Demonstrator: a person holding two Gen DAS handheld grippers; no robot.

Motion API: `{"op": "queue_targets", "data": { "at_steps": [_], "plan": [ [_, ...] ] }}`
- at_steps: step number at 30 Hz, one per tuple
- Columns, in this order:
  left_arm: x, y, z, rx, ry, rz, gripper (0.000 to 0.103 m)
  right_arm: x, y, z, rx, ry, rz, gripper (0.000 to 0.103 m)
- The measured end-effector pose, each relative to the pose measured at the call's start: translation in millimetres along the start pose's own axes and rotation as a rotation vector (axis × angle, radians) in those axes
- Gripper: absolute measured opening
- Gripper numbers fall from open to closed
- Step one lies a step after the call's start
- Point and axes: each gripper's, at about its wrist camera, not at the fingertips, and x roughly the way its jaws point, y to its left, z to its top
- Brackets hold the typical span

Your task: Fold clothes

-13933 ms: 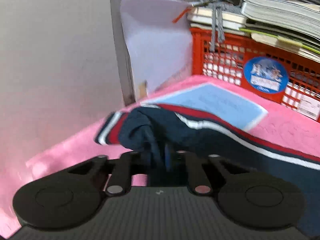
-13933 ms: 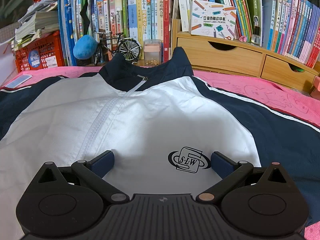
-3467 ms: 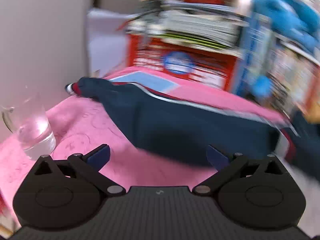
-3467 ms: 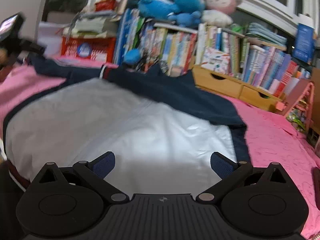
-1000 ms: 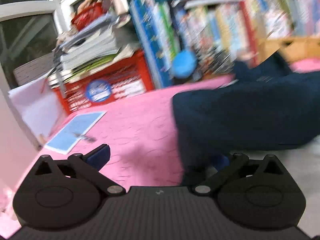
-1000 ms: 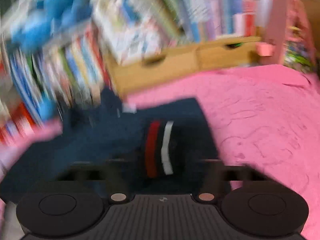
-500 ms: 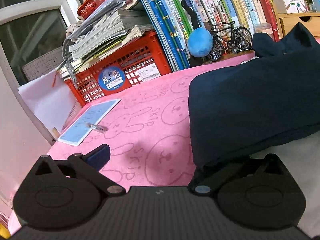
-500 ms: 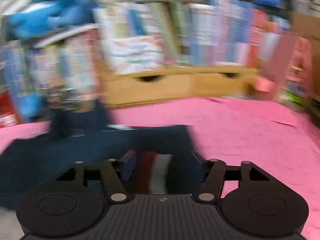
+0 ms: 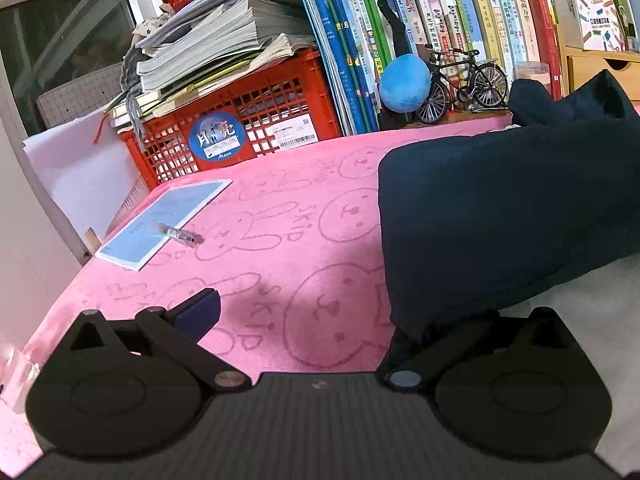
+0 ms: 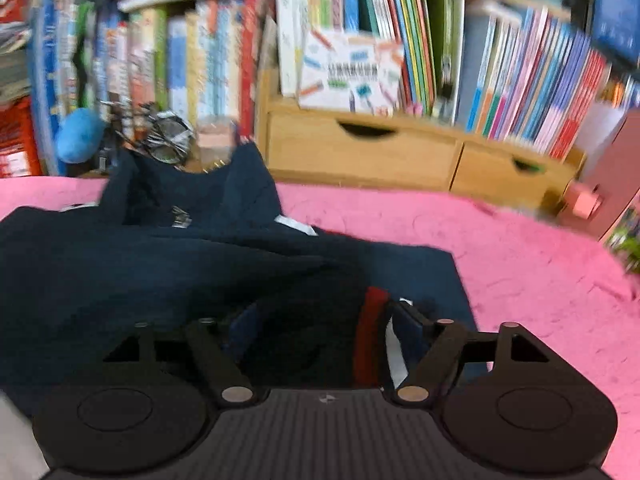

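While the right gripper [image 10: 320, 320] held the striped cuff [image 10: 370, 336] pinched a second ago, its jaws are now opening, and the cuff lies loose between them, low in the middle of the right wrist view. I read that as the sleeve being let go after being laid across the jacket [image 10: 160, 264], so the right-side fold looks done.

In the left wrist view, sharper than a second ago, the left gripper [image 9: 320, 316] stands wide open and holds nothing. Its left finger [image 9: 198, 312] is over bare pink cloth [image 9: 280, 248]; its right finger is hidden under the folded dark edge at lower right.

The jacket fills the right half of that frame, with a clean folded edge running top to bottom near the middle. Left of that edge the cloth is free as far as the notebook [image 9: 164, 224] and pen [image 9: 180, 235], centre left, with the red crate [image 9: 224, 120] above them. In the right wrist view, open pink cloth spreads to the right, bounded at the top by wooden drawers [image 10: 400, 152].
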Motion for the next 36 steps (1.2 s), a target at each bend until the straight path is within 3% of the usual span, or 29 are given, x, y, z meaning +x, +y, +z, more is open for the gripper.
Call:
{"op": "queue_targets", "data": {
  "at_steps": [2, 6, 9, 12, 16, 19, 23, 27, 32, 36],
  "plan": [
    [0.7, 0.6, -1.1, -0.004, 0.0, -0.003, 0.103, -11.7, 7.7, -1.2, -0.005, -0.004, 0.014, 0.088],
    [1.5, 0.7, -1.9, -0.008, 0.0, -0.007, 0.103, -10.9, 23.0, -4.1, -0.023, 0.056, 0.153, 0.097],
    [3.6, 4.7, -2.6, -0.03, 0.007, -0.028, 0.103, 2.8, 17.1, -13.4, -0.065, 0.087, 0.061, 0.103],
    [6.7, 12.0, -4.0, -0.071, 0.02, -0.065, 0.103, -13.8, -16.6, -17.2, 0.015, 0.081, -0.001, 0.103],
    [5.7, 32.8, -11.6, -0.186, 0.074, -0.179, 0.103, -69.9, -43.7, -49.8, 0.06, -0.051, 0.024, 0.103],
    [-13.0, 53.3, -28.1, -0.273, 0.106, -0.281, 0.103, -119.7, -54.0, -89.5, 0.11, -0.162, 0.135, 0.103],
    [-70.5, 56.8, -47.4, -0.167, 0.02, -0.29, 0.103, -166.2, -52.6, -131.4, 0.132, -0.2, 0.215, 0.103],
    [-125.6, 48.5, -65.8, -0.063, -0.057, -0.359, 0.103, -202.2, -34.5, -163.5, 0.062, -0.19, 0.235, 0.103],
    [-165.8, 26.8, -96.7, 0.027, -0.065, -0.388, 0.103, -240.6, -1.5, -200.6, -0.099, -0.173, 0.198, 0.103],
    [-183.2, 18.2, -117.9, 0.044, -0.043, -0.422, 0.103, -263.6, 10.5, -226.7, -0.122, -0.147, 0.234, 0.103]
  ]
}}
